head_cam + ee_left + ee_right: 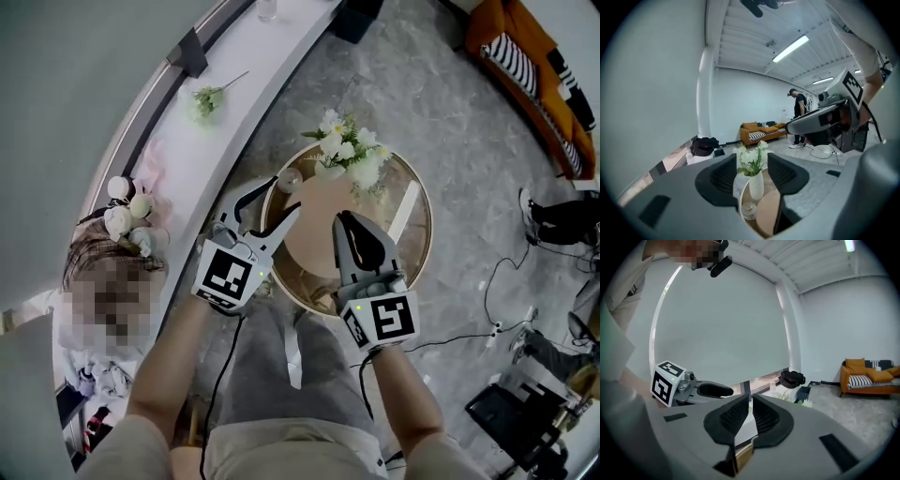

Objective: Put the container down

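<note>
A small clear glass container [289, 179] stands on the round wooden table [419, 221], left of a white vase of white flowers [349, 150]. My left gripper [281, 199] hovers just in front of the container with its jaws apart and nothing between the pads. In the left gripper view, the container [749, 209] and vase [756, 185] show through the gap of that gripper [752, 169]. My right gripper [344, 218] hangs over the table's middle, its jaws drawn together to a thin slit with nothing held. The right gripper view shows that gripper's [751, 401] pads almost touching.
A white ledge [239, 103] curves along the window at the left with a flower sprig [208, 98] and a bunch of pale blooms [127, 211]. An orange sofa [525, 66] stands at the far right. Cables [487, 323] trail over the grey floor. A person [799, 105] stands by the sofa.
</note>
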### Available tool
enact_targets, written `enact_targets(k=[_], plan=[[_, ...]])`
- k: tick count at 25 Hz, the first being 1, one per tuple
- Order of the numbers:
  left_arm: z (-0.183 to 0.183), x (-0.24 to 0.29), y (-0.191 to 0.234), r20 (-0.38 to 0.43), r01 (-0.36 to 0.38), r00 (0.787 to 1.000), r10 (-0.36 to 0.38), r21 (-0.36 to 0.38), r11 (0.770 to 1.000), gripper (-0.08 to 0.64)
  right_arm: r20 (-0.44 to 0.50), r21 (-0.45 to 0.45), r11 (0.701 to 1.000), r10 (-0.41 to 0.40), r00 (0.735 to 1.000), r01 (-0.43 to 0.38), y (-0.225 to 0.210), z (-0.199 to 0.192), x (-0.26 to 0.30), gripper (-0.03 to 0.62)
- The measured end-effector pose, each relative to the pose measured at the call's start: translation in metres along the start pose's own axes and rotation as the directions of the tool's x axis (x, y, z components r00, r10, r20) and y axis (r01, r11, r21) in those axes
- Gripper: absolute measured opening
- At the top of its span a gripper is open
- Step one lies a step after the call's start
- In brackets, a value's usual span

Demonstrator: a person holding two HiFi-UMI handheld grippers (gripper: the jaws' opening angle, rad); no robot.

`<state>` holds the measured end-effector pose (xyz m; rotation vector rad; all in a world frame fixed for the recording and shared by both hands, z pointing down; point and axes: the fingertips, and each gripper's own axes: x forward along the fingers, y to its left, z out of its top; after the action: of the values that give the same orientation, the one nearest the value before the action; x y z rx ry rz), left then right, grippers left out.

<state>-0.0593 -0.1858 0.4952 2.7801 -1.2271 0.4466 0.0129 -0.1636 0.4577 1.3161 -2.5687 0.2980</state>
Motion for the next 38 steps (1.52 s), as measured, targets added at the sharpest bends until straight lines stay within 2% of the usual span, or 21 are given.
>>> enact_targets(k=[4,8,10,13,16,19,24,28,31,35,38], plan=[[0.048,-0.022,-0.001,0.042,-0.015,0.999,0.015,0.005,1.0,0.158,0.028,-0.056,0.997,-0.056,0.998,0.058,-0.009,0.046,-0.025,0.016],[0.093,-0.043,-0.002,0.084,-0.038,0.996,0.041,-0.041,0.998,0.144,0.069,-0.094,0.992,-0.074,0.995,0.08,-0.009,0.099,-0.05,0.012],[0.12,-0.055,-0.002,0.115,-0.063,0.991,0.065,-0.026,0.998,0.132,0.104,-0.11,0.991,-0.068,0.992,0.079,-0.006,0.129,-0.064,0.01],[0.155,-0.07,-0.007,0.137,-0.088,0.987,0.088,-0.005,0.996,0.063,0.171,-0.116,0.99,-0.057,0.984,0.078,-0.002,0.174,-0.088,0.008],[0.189,-0.081,-0.016,0.164,-0.072,0.984,0.071,0.001,0.997,0.061,0.226,-0.127,0.989,-0.05,0.973,0.081,0.002,0.214,-0.112,0.008],[0.227,-0.097,-0.025,0.206,-0.072,0.977,0.062,0.042,0.996,0.043,0.262,-0.149,0.986,-0.032,0.964,0.074,0.008,0.244,-0.136,0.008],[0.292,-0.13,-0.046,0.272,-0.088,0.961,0.057,0.105,0.991,0.026,0.251,-0.207,0.976,-0.015,0.968,0.069,0.015,0.272,-0.171,0.008],[0.331,-0.154,-0.054,0.286,-0.106,0.955,0.081,0.073,0.992,0.018,0.262,-0.237,0.969,-0.006,0.965,0.07,0.021,0.294,-0.193,0.008],[0.351,-0.165,-0.06,0.299,-0.098,0.951,0.083,0.036,0.995,0.018,0.263,-0.267,0.961,-0.002,0.965,0.075,0.026,0.313,-0.21,0.008],[0.367,-0.177,-0.075,0.305,-0.096,0.949,0.075,0.054,0.994,0.015,0.304,-0.296,0.952,0.02,0.952,0.074,0.036,0.337,-0.234,0.008],[0.371,-0.184,-0.089,0.305,-0.082,0.95,0.063,0.049,0.995,0.012,0.306,-0.266,0.962,0.016,0.952,0.069,0.041,0.345,-0.249,0.008]])
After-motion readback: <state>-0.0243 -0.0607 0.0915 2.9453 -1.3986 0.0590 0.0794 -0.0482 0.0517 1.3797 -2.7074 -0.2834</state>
